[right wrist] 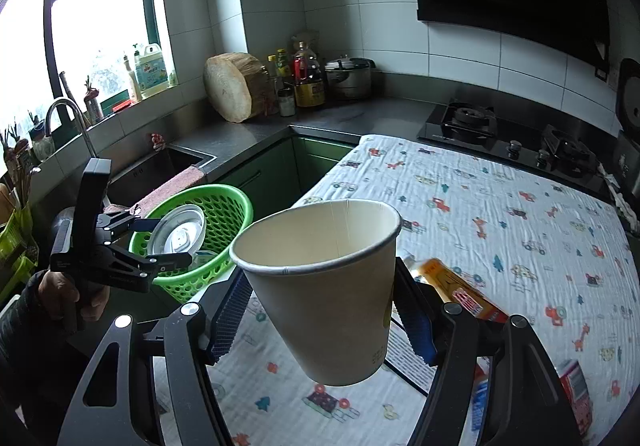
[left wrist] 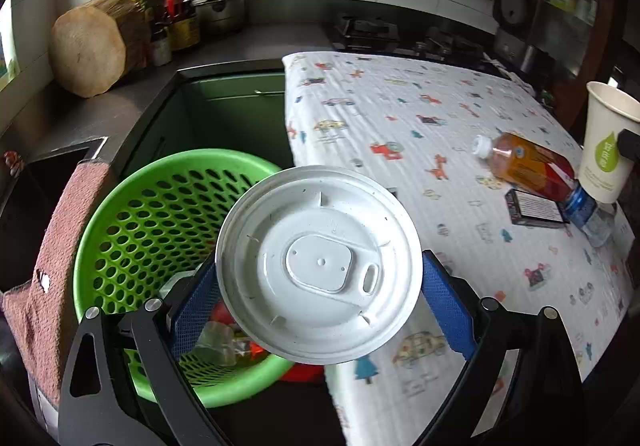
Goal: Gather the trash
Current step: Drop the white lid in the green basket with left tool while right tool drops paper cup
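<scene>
Progress stands at roughly the midpoint, judged from what lies where. The green basket (left wrist: 160,214), beside the edge of the cloth-covered counter (left wrist: 400,118), already holds some items, including what looks like clear plastic and something red at its bottom. The left tool (left wrist: 320,286) is clamped across a white plastic lid (left wrist: 318,264), held above the near rim of the basket and not yet released. The right tool (right wrist: 320,310) grips a paper cup (right wrist: 324,286) by its sides, mouth up and slightly tilted, lifted clear of the counter, well apart from the basket. Still lying on the counter, far from the basket, are a bottle (left wrist: 536,170) of amber drink on its side and a small dark box (left wrist: 536,208) touching it; an orange-and-red carton (right wrist: 460,290) shows behind the cup. Remaining work, in my assessment: drop the lid, deposit the cup, then clear those items.
</scene>
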`<state>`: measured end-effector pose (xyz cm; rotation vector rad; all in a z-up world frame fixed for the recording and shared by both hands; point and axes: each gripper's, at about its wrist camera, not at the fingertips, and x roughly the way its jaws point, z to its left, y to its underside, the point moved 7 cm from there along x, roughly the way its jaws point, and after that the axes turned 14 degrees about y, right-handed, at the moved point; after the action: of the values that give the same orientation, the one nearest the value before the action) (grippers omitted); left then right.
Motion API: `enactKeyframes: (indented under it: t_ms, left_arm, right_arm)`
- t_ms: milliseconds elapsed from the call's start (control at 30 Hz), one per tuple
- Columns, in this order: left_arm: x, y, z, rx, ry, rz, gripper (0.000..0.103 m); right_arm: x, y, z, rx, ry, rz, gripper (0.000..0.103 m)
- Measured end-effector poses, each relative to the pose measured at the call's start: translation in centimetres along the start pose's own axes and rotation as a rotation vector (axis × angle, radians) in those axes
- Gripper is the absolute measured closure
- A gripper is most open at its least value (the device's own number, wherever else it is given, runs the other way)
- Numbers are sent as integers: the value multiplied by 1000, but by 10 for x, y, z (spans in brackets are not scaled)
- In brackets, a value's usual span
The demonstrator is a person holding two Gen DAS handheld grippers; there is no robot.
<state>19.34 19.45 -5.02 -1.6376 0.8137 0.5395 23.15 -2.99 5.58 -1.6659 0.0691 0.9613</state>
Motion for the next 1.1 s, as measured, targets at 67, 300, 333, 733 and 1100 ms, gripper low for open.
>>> enactKeyframes:
  t_ms: [67,300,333,733,1100]
  left_arm:
    - [2,5,30,-50,-34,22,10]
    - [14,27,90,-158,-81,88,9]
    - [16,29,93,-165,-79,91,9]
    - [27,45,112,-202,-40,113,8]
    - [-1,49,121,-227,-40,53,7]
  right_arm:
    - [10,-8,19,-10,-26,2,37]
    - [45,-24,77,-46,-108,26,37]
    - [50,-26,85,-50,-117,29,37]
    - [105,-40,148,-80,-196,92,37]
    - [146,-42,199,-97,-250,140,37]
